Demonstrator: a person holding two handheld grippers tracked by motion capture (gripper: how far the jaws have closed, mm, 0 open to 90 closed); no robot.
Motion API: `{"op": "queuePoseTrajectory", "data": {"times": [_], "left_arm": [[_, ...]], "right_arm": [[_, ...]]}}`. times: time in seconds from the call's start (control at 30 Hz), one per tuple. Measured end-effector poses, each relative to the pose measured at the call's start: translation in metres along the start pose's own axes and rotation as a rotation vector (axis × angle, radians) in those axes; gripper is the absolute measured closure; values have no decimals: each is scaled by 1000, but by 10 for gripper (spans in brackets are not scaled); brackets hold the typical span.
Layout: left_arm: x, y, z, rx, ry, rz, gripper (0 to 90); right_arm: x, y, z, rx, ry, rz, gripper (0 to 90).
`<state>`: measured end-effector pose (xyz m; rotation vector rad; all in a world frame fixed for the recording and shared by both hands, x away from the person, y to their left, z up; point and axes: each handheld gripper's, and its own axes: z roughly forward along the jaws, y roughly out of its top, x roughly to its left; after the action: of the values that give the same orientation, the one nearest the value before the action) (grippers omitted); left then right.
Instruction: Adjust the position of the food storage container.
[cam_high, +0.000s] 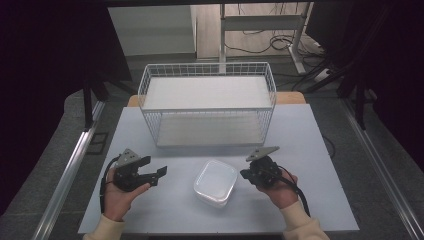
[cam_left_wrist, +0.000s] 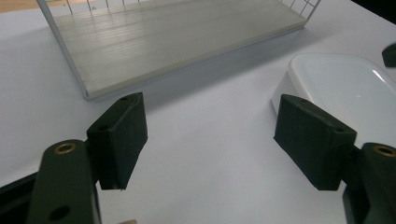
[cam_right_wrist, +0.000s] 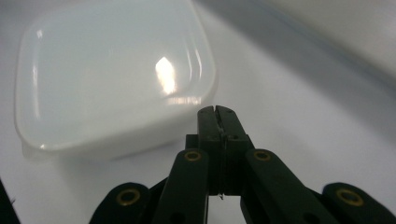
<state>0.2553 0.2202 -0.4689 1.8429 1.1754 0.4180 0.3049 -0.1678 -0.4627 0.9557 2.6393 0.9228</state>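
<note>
While the left gripper (cam_high: 159, 175) gapes wide, the right gripper (cam_high: 244, 174) sits clenched empty beside the container (cam_high: 216, 183).

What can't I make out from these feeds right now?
- Contents of the white lidded container: its opaque lid hides them in all views.
- Wire basket: cut off by the top edge in the left gripper view; blurred in the right gripper view.
- Right gripper: whether it touches the container.

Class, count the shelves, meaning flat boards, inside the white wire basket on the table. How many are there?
2. The upper shelf sits near the wire basket rim; the lower shelf lies at its bottom, beyond the white lidded container. None looks hidden.
</note>
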Motion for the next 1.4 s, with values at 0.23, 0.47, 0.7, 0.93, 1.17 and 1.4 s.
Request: {"op": "queuePoseTrajectory", "data": {"times": [0.23,0.47,0.7,0.93,1.17,1.4], "left_arm": [[-1,0,0,3,2,5,251],[-2,0,1,0,1,8,252],[-1,-1,3,7,1,6,252],[0,-1,2,7,3,3,252],[-1,-1,4,14,1,7,252],[1,-1,6,15,-8,3,252]], "right_arm": [[4,-8,18,63,40,29,900],[6,-5,21,59,29,29,900],[7,5,29,40,30,32,900],[8,20,41,26,14,14,900],[8,28,51,21,12,10,900],[4,27,41,2,10,19,900]]}}
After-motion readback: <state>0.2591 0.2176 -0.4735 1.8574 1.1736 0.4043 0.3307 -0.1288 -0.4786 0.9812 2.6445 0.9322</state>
